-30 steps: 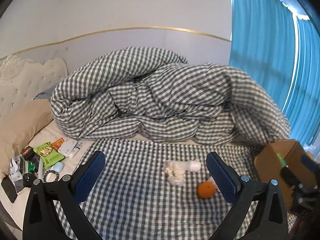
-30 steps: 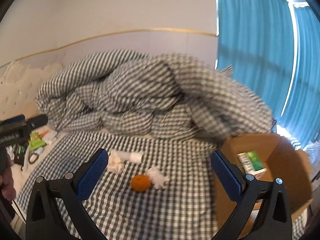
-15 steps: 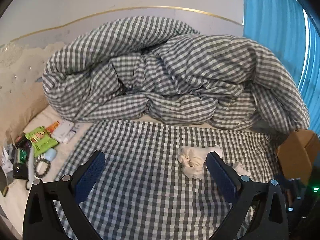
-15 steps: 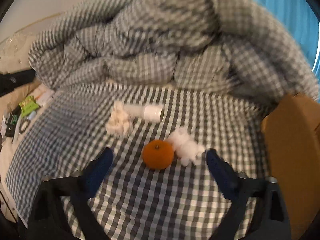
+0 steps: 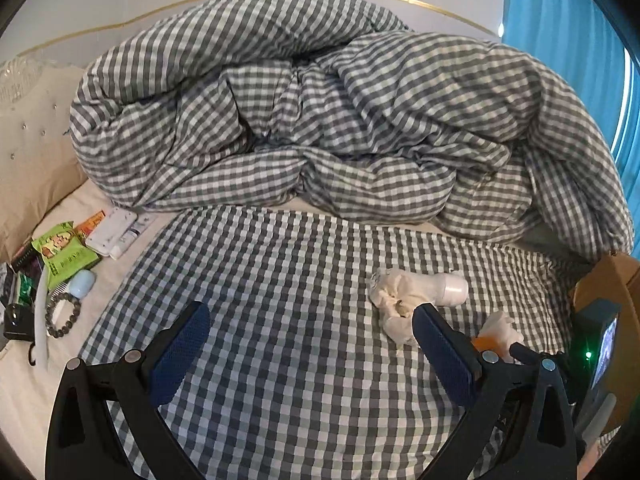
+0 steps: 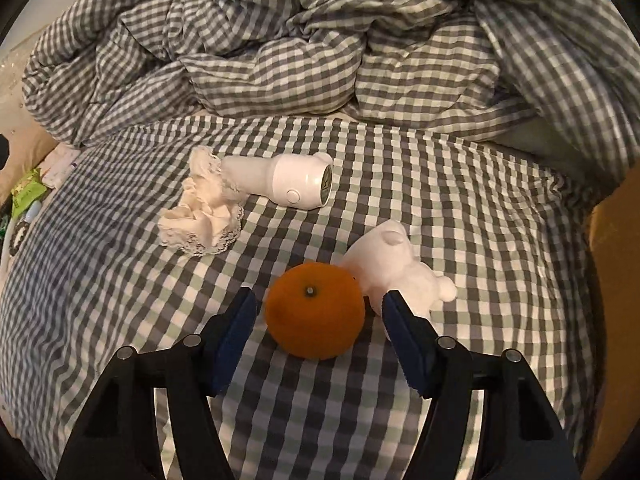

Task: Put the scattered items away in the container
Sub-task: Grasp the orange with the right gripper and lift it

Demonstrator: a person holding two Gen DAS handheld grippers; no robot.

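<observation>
Checked bedding (image 6: 460,208) covers the bed. On it, the orange (image 6: 315,310) sits between the right gripper's (image 6: 316,316) wide-open jaws, untouched, beside a white bear figurine (image 6: 394,270). Left gripper (image 5: 308,344) hovers open, empty.

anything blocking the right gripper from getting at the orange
Nothing visible does. The right hand-held gripper is open with the orange already between its fingers. The white bear figure sits close against the orange's right side, just ahead of the right finger.
</observation>
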